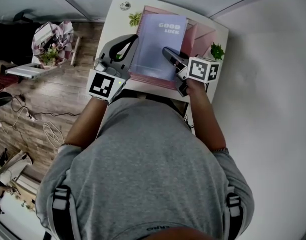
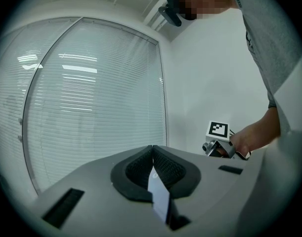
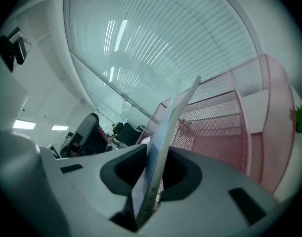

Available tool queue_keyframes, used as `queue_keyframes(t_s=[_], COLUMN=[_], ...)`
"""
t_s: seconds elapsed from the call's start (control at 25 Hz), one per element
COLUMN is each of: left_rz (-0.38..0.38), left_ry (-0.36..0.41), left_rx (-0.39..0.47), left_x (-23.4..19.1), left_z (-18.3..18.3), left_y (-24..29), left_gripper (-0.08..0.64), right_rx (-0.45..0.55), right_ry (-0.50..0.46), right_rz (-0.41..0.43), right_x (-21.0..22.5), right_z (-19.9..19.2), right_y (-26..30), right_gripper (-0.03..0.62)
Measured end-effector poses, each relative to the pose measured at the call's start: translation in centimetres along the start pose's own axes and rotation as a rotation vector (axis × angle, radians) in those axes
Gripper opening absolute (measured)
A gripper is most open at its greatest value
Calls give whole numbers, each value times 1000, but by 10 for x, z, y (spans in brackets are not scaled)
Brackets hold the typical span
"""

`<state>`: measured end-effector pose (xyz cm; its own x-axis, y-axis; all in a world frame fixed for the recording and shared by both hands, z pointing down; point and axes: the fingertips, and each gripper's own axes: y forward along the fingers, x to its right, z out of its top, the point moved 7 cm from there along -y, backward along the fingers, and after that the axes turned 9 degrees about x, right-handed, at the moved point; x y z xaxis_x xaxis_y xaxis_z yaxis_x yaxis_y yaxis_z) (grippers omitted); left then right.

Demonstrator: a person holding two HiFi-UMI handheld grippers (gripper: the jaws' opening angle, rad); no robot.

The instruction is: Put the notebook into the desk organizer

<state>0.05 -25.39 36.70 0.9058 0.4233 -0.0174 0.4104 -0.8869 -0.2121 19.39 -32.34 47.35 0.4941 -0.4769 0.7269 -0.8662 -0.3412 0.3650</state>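
Lavender notebook (image 1: 160, 39) sits over the pink mesh organizer (image 1: 202, 33) on the white surface (image 1: 117, 20). Left tongs (image 1: 134, 38) pinch its left edge, and right tongs (image 1: 166, 49) pinch its near edge.

Both clamped: left gripper (image 1: 133, 39) level, right gripper (image 1: 166, 50) tilted down.
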Motion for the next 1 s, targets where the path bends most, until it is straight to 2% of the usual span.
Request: queue_keyframes(t_s=[0.24,0.4,0.6,0.8,1.0], left_rz=[-27,-32,-98,-155,-212], left_ry=[6,-23,-39,-33,-30], left_rx=[-20,-36,-14,-16,-8], left_x=[-2,-9,-11,-11,-9], left_z=[-5,-12,-17,-15,-15], left_y=[-1,-1,2,6,7], left_gripper=[20,20,20,20,20], right_rx=[-19,-57,-59,-112,-95], right_ry=[-61,-164,-237,-302,-369], right_rz=[-82,-154,-260,-349,-457], right_x=[1,-6,-7,-2,-8], right_z=[-9,-11,-13,-25,-25], right_y=[0,2,2,10,10], right_gripper=[75,80,84,83,92])
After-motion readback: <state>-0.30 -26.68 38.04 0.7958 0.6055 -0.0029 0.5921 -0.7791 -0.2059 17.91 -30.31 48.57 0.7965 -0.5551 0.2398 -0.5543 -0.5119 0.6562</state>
